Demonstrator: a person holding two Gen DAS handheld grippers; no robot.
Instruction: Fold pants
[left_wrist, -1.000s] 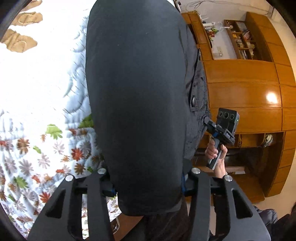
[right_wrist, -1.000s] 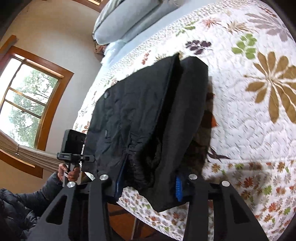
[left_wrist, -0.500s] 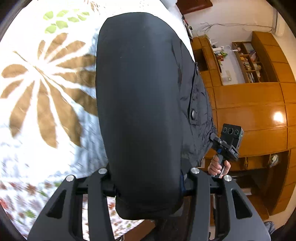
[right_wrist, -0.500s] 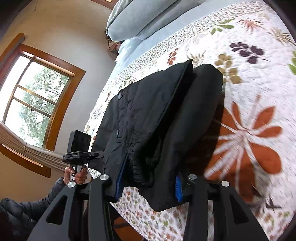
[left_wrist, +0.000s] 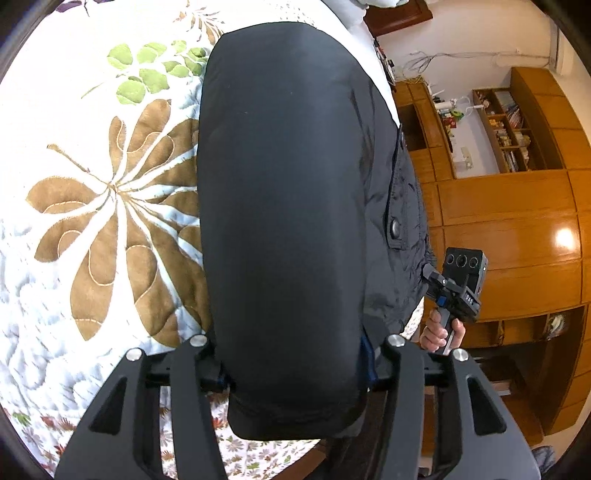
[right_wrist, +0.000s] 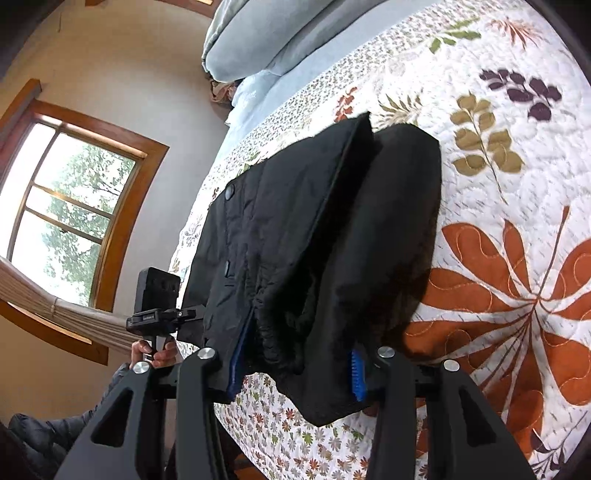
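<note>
Between the fingers of the left gripper (left_wrist: 295, 369) sits a thick fold of the dark pants (left_wrist: 280, 206), clamped; the right gripper (right_wrist: 291, 363) likewise grips the bunched edge of the pants (right_wrist: 314, 236) between its blue pads (right_wrist: 357, 376). Compared with a second ago, both grippers have travelled farther over the quilt (left_wrist: 92, 206): the big brown flower now lies left of the left gripper where small red blossoms showed before, and an orange flower has come beside the right gripper. The pants stretch ahead of both grippers, resting on the quilt at their far end, snap side toward the bed's edge. Open quilt spreads left of the left gripper and right of the right gripper. Ahead of the right gripper lie pillows (right_wrist: 258, 40). Beyond the bed's edge stand a wooden cabinet (left_wrist: 509, 206) and a window (right_wrist: 70, 206).
</note>
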